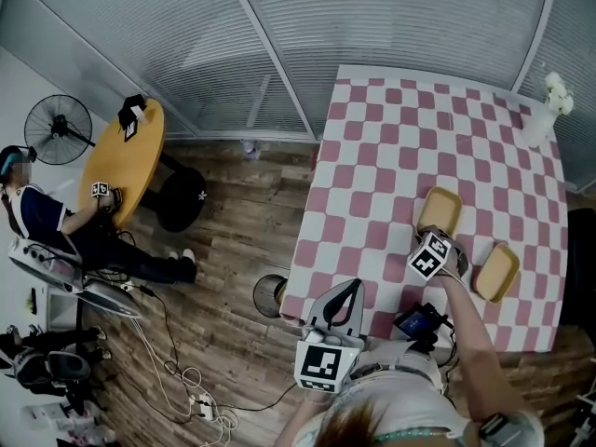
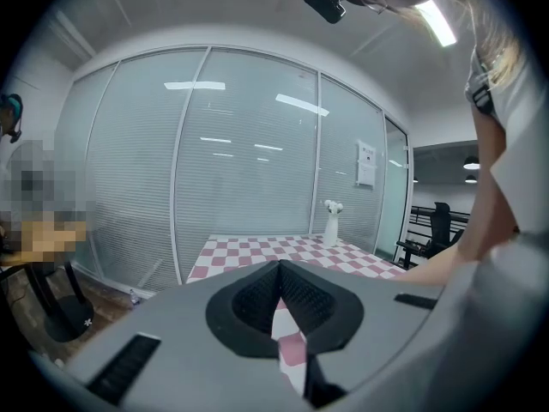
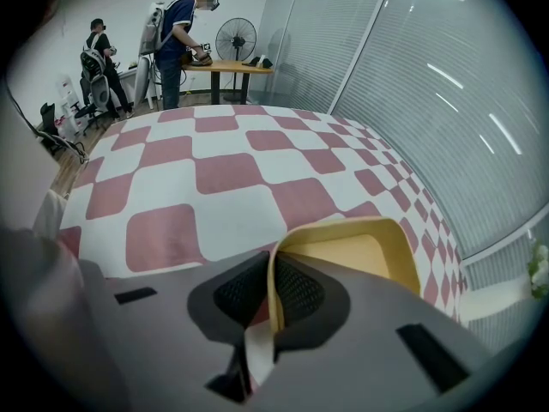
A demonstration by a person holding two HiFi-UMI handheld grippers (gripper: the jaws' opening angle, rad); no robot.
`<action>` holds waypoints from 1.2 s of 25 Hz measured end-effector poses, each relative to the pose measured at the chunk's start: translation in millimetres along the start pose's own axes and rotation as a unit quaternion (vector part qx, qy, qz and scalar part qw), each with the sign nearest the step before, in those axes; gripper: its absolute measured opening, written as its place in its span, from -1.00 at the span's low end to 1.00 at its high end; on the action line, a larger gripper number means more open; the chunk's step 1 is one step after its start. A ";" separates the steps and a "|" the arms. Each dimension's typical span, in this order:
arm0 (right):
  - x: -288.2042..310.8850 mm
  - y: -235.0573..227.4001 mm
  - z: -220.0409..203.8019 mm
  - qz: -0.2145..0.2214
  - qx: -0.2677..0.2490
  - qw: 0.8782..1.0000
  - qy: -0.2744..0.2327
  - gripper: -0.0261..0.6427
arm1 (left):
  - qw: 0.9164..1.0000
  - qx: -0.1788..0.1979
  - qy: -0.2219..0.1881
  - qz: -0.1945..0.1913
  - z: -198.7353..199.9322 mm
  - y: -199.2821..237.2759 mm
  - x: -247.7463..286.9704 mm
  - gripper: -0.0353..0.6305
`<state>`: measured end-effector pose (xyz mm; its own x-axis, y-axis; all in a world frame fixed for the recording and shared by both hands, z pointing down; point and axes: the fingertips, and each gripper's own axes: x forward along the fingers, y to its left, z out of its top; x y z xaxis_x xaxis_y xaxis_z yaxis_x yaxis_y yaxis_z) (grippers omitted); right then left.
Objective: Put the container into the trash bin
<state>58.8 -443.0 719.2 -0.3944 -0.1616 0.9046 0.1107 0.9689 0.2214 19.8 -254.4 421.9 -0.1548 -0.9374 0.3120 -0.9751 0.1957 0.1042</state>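
Note:
Two shallow yellow containers lie on the pink-and-white checked table [image 1: 372, 156]. My right gripper [image 1: 438, 238] points steeply down at the near edge of the left container [image 1: 440, 208]. In the right gripper view its jaws [image 3: 273, 260] are shut on that container's rim [image 3: 352, 251], with the thin yellow wall pinched between the pads. The other container [image 1: 496, 271] lies to the right, untouched. My left gripper [image 1: 346, 289] hovers near the table's front left corner. Its pads [image 2: 280, 269] meet at the tips with nothing between them. A round trash bin [image 1: 269, 295] stands on the floor just left of that corner.
A white vase [image 1: 543, 115] with flowers stands at the table's far right. Glass walls with blinds run behind the table. On the left a person sits by a round wooden table [image 1: 126, 156], near a fan [image 1: 58, 130]. Cables lie on the wooden floor.

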 end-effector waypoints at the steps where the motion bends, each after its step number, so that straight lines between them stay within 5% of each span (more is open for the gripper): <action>1: -0.6 0.6 0.5 0.002 -0.001 1.000 -0.002 -0.88 | 1.000 0.001 0.000 -0.002 -0.1 -1.3 -0.1 -0.88; 19: -51.2 27.5 13.0 0.051 -0.039 0.997 -0.031 -0.90 | 0.999 0.003 -0.009 -0.033 -3.1 -16.6 -0.4 -0.88; 30: -120.1 22.2 39.9 0.026 -0.034 0.996 -0.079 -0.90 | 0.999 0.005 -0.012 -0.048 -4.3 -23.0 2.4 -0.88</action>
<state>72.2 -394.5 600.9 -0.5245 -0.0741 0.8482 0.1946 0.9594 0.2041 42.5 -260.0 424.3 -0.0642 -0.9586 0.2774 -0.9870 0.1020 0.1239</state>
